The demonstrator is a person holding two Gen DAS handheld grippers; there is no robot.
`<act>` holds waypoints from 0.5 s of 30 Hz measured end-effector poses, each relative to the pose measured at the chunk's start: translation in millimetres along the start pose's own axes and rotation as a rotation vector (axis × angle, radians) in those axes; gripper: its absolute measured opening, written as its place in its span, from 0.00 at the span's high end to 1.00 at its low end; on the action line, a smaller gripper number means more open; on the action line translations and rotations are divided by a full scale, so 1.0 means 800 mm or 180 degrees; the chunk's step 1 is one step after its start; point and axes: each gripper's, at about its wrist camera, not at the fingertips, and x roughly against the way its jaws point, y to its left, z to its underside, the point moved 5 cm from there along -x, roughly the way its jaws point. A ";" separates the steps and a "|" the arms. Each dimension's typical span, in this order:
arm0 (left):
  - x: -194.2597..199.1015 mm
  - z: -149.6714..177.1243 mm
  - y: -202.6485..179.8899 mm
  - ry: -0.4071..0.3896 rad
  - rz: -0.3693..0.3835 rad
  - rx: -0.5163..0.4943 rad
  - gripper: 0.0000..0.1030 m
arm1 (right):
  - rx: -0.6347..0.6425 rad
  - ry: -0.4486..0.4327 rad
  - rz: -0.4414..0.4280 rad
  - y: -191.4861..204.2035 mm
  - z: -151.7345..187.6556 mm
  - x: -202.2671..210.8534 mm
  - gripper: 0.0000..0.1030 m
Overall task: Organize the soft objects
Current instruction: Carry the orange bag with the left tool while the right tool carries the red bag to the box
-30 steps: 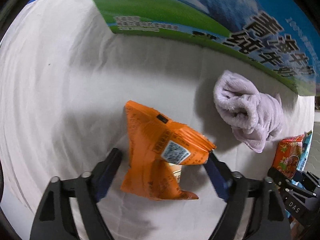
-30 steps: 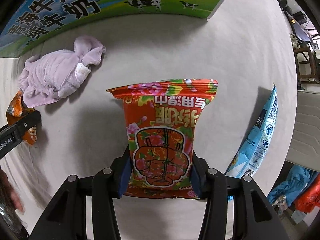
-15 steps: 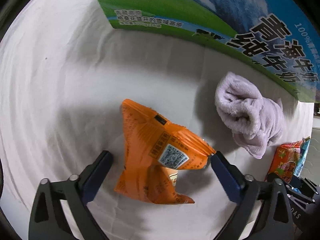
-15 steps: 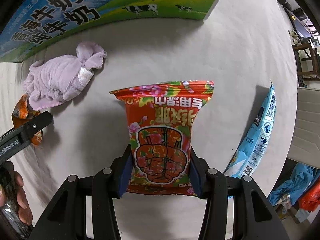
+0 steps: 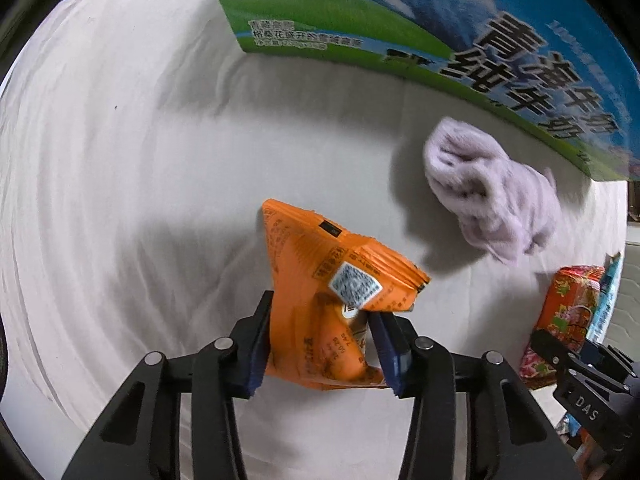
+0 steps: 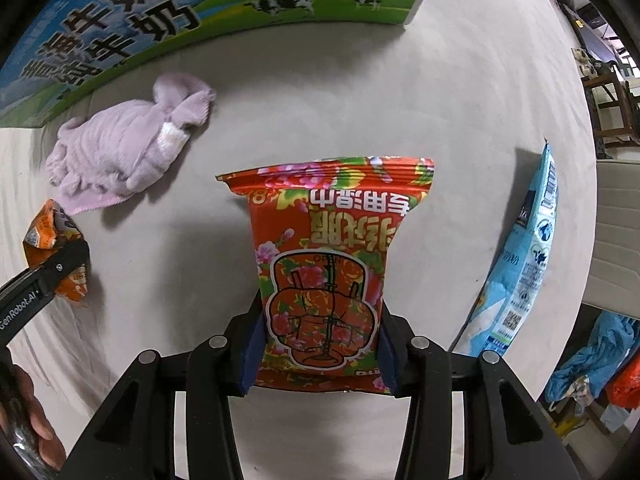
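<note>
My left gripper (image 5: 320, 344) is shut on an orange snack packet (image 5: 336, 300), pinching its lower part over the white cloth. The packet also shows at the left edge of the right wrist view (image 6: 52, 248). My right gripper (image 6: 320, 344) is shut on a red flowered wet-wipe pack (image 6: 328, 264), held upright; it shows at the right in the left wrist view (image 5: 564, 312). A crumpled lilac towel (image 5: 492, 196) lies on the cloth near the carton; it shows in the right wrist view (image 6: 124, 144) at upper left.
A large green and blue milk carton (image 5: 400, 12) stands along the back, also in the right wrist view (image 6: 160, 12). A light blue pouch (image 6: 524, 256) lies at the cloth's right edge. Chairs and clutter (image 6: 608, 92) are beyond it.
My left gripper was open around the orange packet and has closed on it. The right gripper keeps holding the red pack, almost still.
</note>
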 end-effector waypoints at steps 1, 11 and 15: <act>0.003 0.004 -0.002 -0.0009 0.0012 -0.0005 0.59 | 0.0010 -0.0016 -0.0007 0.001 0.002 0.002 0.53; 0.055 0.024 -0.019 -0.0273 0.0139 -0.0205 0.61 | 0.0143 -0.0249 -0.0155 -0.005 0.025 0.053 0.54; 0.095 0.027 -0.028 -0.0435 0.0187 -0.0293 0.61 | 0.0162 -0.0368 -0.0280 -0.008 0.018 0.087 0.54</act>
